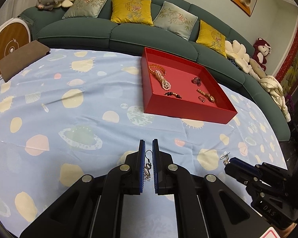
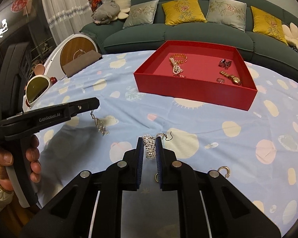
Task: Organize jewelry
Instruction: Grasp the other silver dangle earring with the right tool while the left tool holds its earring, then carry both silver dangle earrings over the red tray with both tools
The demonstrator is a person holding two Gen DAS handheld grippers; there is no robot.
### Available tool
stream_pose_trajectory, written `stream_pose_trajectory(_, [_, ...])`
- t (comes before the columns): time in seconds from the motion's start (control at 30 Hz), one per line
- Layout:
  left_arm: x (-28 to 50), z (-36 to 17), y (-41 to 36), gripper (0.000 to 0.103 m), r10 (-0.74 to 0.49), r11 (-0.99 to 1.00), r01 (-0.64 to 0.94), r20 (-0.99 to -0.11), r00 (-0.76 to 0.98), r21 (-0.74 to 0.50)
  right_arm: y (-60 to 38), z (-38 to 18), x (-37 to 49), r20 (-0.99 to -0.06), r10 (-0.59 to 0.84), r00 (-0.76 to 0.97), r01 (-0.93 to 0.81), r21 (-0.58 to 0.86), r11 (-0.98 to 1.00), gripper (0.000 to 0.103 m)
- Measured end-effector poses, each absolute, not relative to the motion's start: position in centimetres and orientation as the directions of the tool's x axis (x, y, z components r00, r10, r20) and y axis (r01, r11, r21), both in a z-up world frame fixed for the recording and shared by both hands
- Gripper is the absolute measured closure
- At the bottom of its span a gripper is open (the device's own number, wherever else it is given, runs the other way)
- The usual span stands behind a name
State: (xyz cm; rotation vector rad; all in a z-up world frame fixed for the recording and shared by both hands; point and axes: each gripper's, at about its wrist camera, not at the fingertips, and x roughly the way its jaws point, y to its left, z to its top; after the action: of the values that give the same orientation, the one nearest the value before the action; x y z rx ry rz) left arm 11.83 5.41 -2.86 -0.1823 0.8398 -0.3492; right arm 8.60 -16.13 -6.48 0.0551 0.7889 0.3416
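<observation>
A red tray (image 1: 186, 110) (image 2: 192, 92) stands on the blue patterned cloth and holds a pearl bracelet (image 1: 163, 80), an orange bead bracelet (image 1: 157, 68), a gold watch (image 1: 207, 95) (image 2: 231, 77), a ring and other pieces. My left gripper (image 1: 148, 144) (image 2: 93, 104) is shut on a silver drop earring (image 1: 147, 167) (image 2: 100, 126), held above the cloth. My right gripper (image 2: 150, 140) (image 1: 229, 160) is shut on a matching silver filigree earring (image 2: 150, 146) (image 1: 224, 157), low over the cloth. A small hoop earring (image 2: 224, 170) lies on the cloth at the right gripper's right side.
A green sofa (image 1: 129, 31) with cushions runs behind the table. A brown pouch (image 1: 22, 59) lies at the table's far left corner. A white round device (image 2: 77, 49) and a white-rimmed dish (image 2: 37, 88) stand off the left edge.
</observation>
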Motion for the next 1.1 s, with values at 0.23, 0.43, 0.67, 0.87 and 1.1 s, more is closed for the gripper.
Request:
stream_pose_trajectory(0.23, [11.8, 0.1, 5.3, 0.098, -0.418, 0.907, 0.248, -0.648, 0.636, -0.342, -18.5, -3.7, 8.4, -0.633, 0.314, 0.708, -0.249, 0.192, 0.949, 0.092])
stream_pose_trajectory(0.43, [11.9, 3.9, 4.4, 0.098, -0.434, 0.898, 0.275, -0.588, 0.683, -0.344, -20.7, -0.5, 8.5, -0.57, 0.306, 0.763, -0.222, 0.214, 0.951, 0.092])
stream_pose_trajectory(0.67, [13.1, 8.3, 2.3, 0.098, -0.446, 0.894, 0.324, -0.526, 0.725, -0.311, -22.8, 3.7, 9.6, -0.495, 0.279, 0.823, -0.2, 0.207, 0.958, 0.092])
stream_pose_trajectory(0.87, [15.7, 10.0, 0.2, 0.098, -0.453, 0.891, 0.348, -0.509, 0.732, -0.292, -24.7, 5.6, 12.6, -0.466, 0.265, 0.844, -0.167, 0.24, 0.956, 0.092])
stream_pose_trajectory(1.1, [20.2, 9.8, -2.4, 0.098, -0.447, 0.894, 0.371, -0.535, 0.717, -0.251, -26.2, 4.4, 17.4, -0.494, 0.264, 0.829, -0.138, 0.276, 0.951, 0.091])
